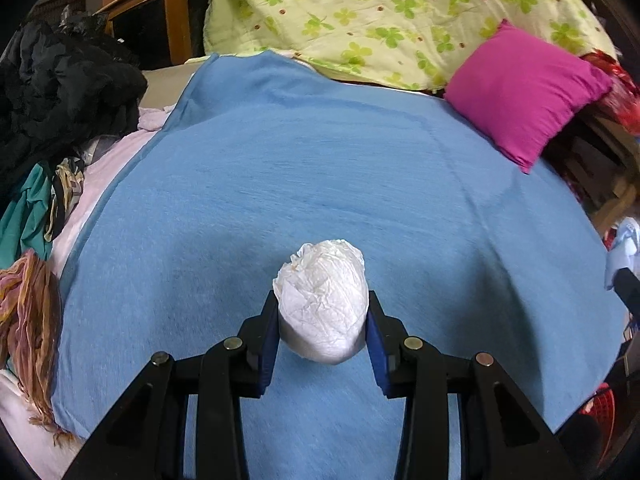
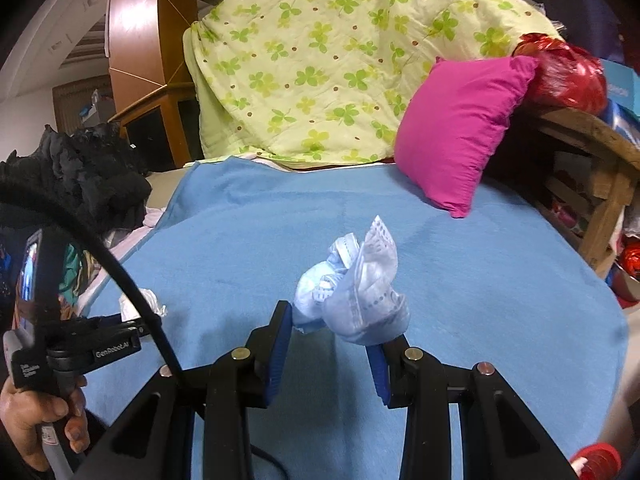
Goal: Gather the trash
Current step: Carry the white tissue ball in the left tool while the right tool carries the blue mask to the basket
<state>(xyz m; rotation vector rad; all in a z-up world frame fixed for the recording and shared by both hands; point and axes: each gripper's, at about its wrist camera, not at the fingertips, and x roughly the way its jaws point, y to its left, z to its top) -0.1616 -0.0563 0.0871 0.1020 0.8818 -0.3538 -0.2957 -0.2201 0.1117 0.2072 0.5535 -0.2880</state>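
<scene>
Hidden: the left hand (image 2: 40, 420) is cut by the frame edge in the right wrist view; the red object (image 2: 596, 458) at the corner cannot be identified.
Left gripper (image 1: 322, 320): clamped on a crumpled white paper wad (image 1: 324, 304), egg-shaped, held above the blue blanket (image 1: 280, 180).
Right gripper (image 2: 332, 332): pinching a crushed pale-blue face mask (image 2: 352, 292) (pleated, dotted edging).
Only in right wrist view: the left gripper's side, with white paper (image 2: 132, 304) protruding.
Background: magenta cushion (image 1: 524, 92), clover-print quilt (image 1: 380, 12).
</scene>
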